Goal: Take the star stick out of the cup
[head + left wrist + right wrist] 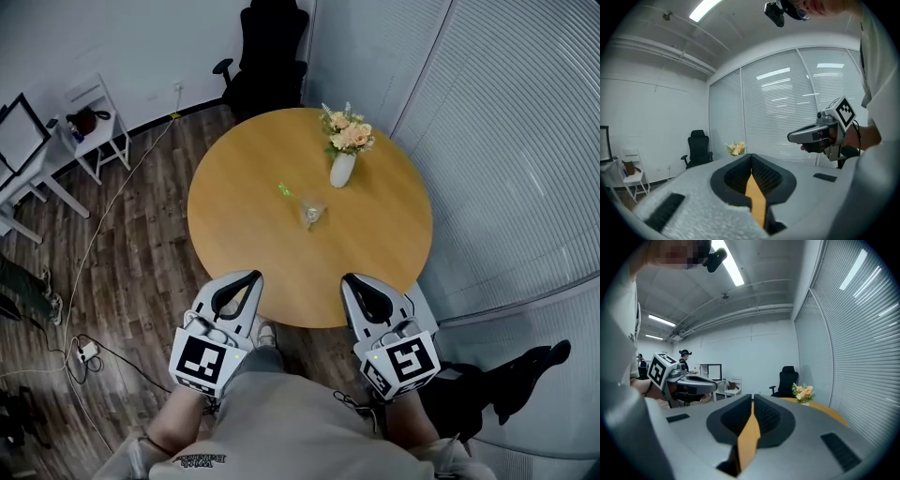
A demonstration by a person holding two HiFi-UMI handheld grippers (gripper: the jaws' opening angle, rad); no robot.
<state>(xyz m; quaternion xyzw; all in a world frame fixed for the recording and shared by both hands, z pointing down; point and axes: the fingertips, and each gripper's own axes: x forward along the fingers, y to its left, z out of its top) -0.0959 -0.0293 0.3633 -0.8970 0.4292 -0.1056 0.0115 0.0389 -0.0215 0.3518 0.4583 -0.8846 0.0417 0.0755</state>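
- My left gripper (751, 155) has its jaws pressed together at the tips, with nothing between them.
- My right gripper (753, 398) is the same: tips meeting, only a thin slit behind them, nothing held.
- In the head view both sit low in the frame, side by side, tips reaching over the near edge of the round wooden table (375, 239).
- The clear cup (311, 214) stands near the middle of the table, at the centre of the frame, well apart from both my grippers.
- The star stick (284, 189) looks to stand in the cup, its green end leaning out toward the upper left.
- A white vase (342, 170) of pale flowers (349, 136) stands above and right of the cup.
- A black chair (267, 56) sits beyond the table at the top of the frame.
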